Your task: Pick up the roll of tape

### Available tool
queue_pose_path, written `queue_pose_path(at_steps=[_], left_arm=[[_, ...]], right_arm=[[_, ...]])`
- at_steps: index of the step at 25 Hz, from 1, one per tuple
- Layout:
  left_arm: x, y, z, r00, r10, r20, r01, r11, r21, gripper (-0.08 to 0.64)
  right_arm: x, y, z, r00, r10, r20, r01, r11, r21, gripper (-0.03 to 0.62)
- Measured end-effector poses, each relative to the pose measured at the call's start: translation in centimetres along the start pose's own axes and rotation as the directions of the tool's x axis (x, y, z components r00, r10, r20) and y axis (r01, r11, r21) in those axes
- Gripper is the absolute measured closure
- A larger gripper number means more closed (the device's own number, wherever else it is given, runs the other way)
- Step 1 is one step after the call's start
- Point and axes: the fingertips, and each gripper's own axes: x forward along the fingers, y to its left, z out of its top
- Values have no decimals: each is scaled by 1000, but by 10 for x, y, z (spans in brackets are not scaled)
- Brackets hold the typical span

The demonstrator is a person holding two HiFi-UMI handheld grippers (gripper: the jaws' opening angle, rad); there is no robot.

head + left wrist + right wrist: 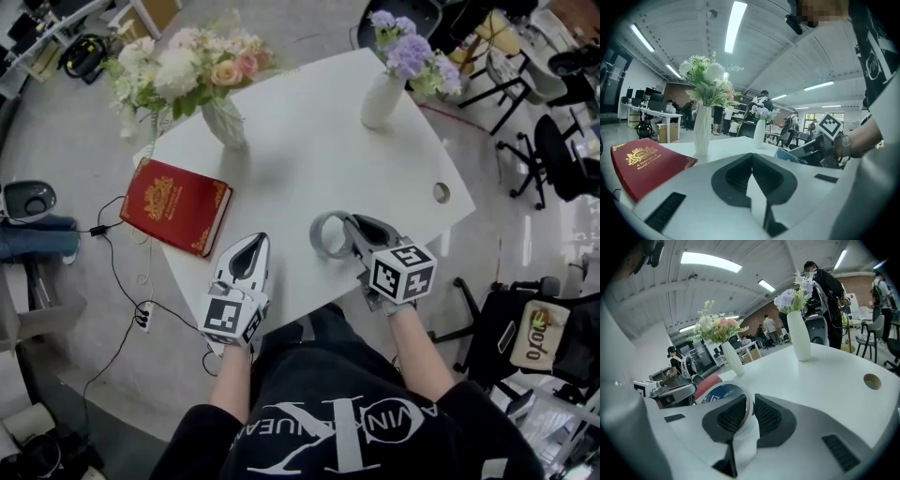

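At left, our left gripper (251, 246) hangs by the white table's (309, 141) near edge, jaws together with nothing between them. To its right, our right gripper (349, 234) clamps the rim of the roll of tape (319, 246), and the ring juts leftward past the fingertips.

My right gripper (749, 405) has its two dark ribbed pads pinched on the wall of the roll of tape (721, 395). The roll stands on edge and its blue printed face shows to the left of the jaws. Beyond it lies a red book (708, 380) on the white table (834, 371). Two white vases stand further back, one with pink and white flowers (732, 358), one with purple flowers (800, 336). My left gripper (670, 393) sits at the far left. A round hole (872, 381) is in the tabletop at the right.
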Motion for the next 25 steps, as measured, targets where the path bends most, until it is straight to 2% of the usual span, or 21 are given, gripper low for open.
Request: queue_pose_path(at_steps=[11,25], left_arm=[[-2,-3,19,1000,-18,25,17,1000,18,561],[-1,6,46,997,2,78,-3,1000,13,561]], right_arm=[[-19,15,33,990,37,133,-38,999,3,525],[-33,16,62,972,42,229,-46,999,11,525]])
